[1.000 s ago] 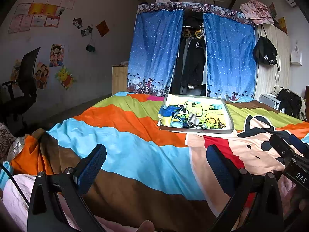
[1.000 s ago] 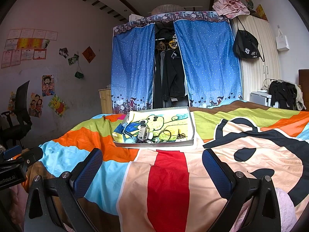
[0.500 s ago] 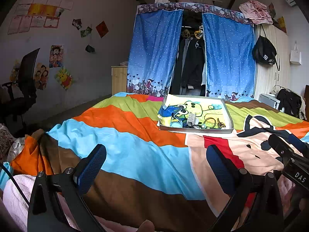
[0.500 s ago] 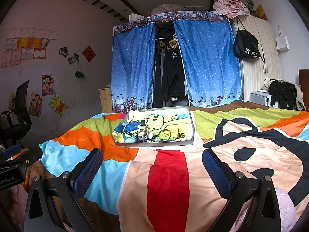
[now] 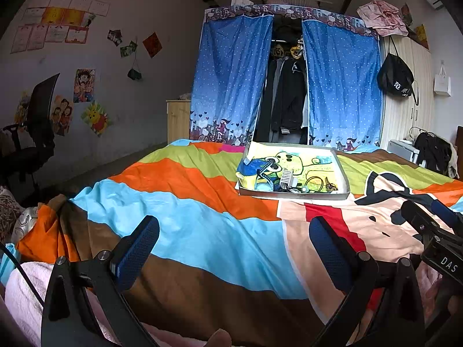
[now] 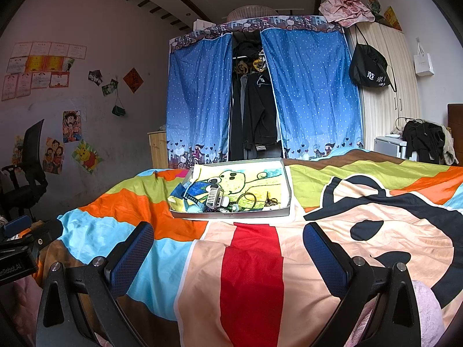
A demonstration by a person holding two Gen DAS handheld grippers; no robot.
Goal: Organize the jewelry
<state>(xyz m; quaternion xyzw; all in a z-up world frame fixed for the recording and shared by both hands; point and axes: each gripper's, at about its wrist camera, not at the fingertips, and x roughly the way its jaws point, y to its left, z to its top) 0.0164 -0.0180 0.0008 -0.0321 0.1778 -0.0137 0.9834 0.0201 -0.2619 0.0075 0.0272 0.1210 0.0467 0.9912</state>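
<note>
On the bed (image 6: 376, 248), under a striped cartoon duvet, a shallow tray (image 6: 231, 216) lined with a cartoon print rests well ahead of both tools. The jewelry (image 6: 246, 202) lies crowded along the tray's near edge: a dark cord loop, a small dark pendant-like piece, beads, a white comb-shaped clip and a blue strap, touching or overlapping; the smaller pieces cannot be told apart. The left hand-held gripper (image 5: 231, 248) and the right hand-held gripper (image 6: 228, 248) are both spread wide with nothing between the pads, held low over the near part of the duvet.

Risks, judged from this layout: the bed is soft, so pressing on the tray rim could tilt it and slide pieces together or out onto the patterned cloth, where small items would be hard to find. Overlapping cords may lift as a tangle, dragging neighbours. Thin pieces lying flat on the liner may slip from broad pads.

Room: a blue curtained wardrobe (image 6: 312, 92) stands behind the bed, posters (image 6: 43, 69) cover the left wall, and an office chair (image 6: 26, 173) stands at the left.
</note>
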